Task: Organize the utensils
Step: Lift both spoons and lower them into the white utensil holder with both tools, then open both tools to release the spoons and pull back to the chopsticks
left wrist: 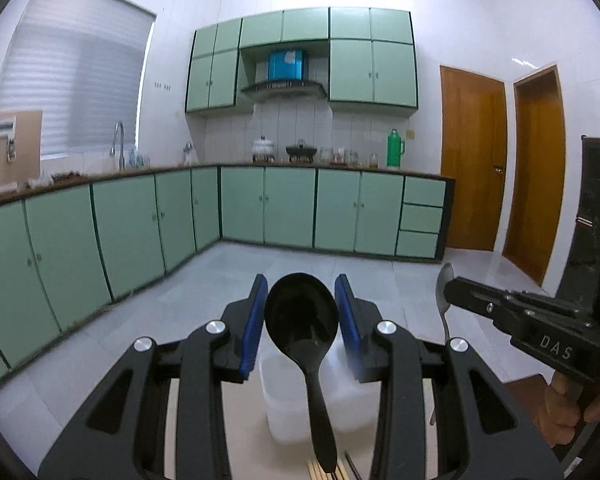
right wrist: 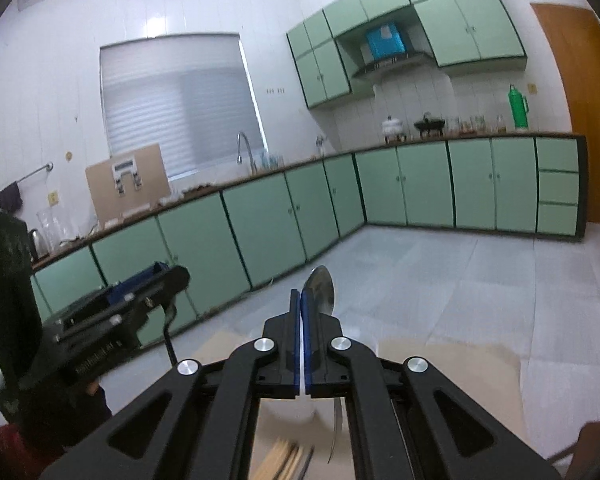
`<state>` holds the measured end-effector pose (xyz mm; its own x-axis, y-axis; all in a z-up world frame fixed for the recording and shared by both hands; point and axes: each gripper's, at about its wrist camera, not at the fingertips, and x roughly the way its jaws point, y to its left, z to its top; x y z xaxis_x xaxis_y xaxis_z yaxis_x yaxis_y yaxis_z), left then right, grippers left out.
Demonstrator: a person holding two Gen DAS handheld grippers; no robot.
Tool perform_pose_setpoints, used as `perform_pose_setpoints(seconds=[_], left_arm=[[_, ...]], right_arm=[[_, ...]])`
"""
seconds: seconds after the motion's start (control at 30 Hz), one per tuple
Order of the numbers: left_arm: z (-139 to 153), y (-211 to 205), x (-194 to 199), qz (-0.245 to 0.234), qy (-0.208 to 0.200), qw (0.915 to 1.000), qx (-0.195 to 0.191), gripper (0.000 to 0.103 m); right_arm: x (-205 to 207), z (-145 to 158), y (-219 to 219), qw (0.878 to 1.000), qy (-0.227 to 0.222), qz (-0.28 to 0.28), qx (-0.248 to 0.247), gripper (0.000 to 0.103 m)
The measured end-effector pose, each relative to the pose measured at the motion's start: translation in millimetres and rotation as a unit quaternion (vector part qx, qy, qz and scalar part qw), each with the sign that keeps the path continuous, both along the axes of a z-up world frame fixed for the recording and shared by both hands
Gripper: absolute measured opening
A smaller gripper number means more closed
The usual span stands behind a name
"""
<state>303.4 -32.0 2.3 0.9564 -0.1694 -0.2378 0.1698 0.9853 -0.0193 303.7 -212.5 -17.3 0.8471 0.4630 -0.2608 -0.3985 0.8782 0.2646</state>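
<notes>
Both grippers are up off the table with a utensil each. Left gripper (left wrist: 301,300) has a black ladle (left wrist: 302,320) sitting between its blue pads, bowl filling the gap at lower centre of the left view, handle running down toward the bottom edge; the pads look like they hug the bowl's sides, so I'd call that a grip, though a loose-looking one. Right gripper (right wrist: 301,308) is clamped tight on a metal spoon (right wrist: 320,286), with the bowl poking up past the tips and the handle dropping down below the jaws. Under both, near the bottom of the frames, there's a white plastic tub (left wrist: 284,412) and some chopsticks (left wrist: 326,472) on a tan table (right wrist: 460,380). My guess is the tub is where things go. What could go wrong: the ladle is held by its rounded bowl, so any tilt or jolt could let it swivel or slide out. The spoon is pinched on a thin, slick bit of metal, so it could pivot as well. Both handles hang close together over the tub, so they could clash going in.
</notes>
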Motion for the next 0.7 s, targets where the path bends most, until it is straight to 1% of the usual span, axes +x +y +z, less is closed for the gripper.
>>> perform_pose_setpoints(seconds=[0.13, 0.27, 0.37, 0.5, 0.57, 0.63, 0.67, 0.7], left_arm=[[5.2, -6.2, 29.9, 0.016, -0.017, 0.9997, 0.000, 0.033], [0.1, -9.7, 63.0, 0.033, -0.023, 0.9992, -0.007, 0.033], [-9.9, -13.9, 84.7, 0.038, -0.011, 0.9992, -0.005, 0.033], [-30.3, -22.3, 102.9, 0.034, 0.012, 0.9991, 0.022, 0.033], [-41.5, -20.9, 104.9, 0.031, 0.027, 0.9988, 0.027, 0.034], [-49.1, -18.2, 104.1, 0.031, 0.042, 0.9984, 0.021, 0.035], [-51.2, -15.2, 102.2, 0.031, 0.045, 0.9984, 0.017, 0.036], [-52.6, -13.0, 98.9, 0.031, 0.046, 0.9983, 0.016, 0.040]], right_arm=[[29.5, 11.8, 3.0, 1.000, -0.017, -0.011, 0.011, 0.001], [56.2, 7.9, 9.7, 0.999, -0.022, -0.031, 0.005, 0.001], [73.8, -2.4, 14.0, 0.999, -0.015, -0.043, -0.002, 0.001], [85.0, -18.4, 21.1, 0.999, 0.000, -0.045, -0.020, 0.001], [85.6, -30.7, 21.0, 0.999, 0.016, -0.039, -0.020, 0.001], [84.7, -39.6, 18.8, 0.999, 0.032, -0.026, -0.013, 0.002], [83.2, -43.6, 16.6, 0.999, 0.040, -0.028, -0.010, 0.004], [82.1, -44.6, 15.2, 0.999, 0.043, -0.029, -0.009, 0.006]])
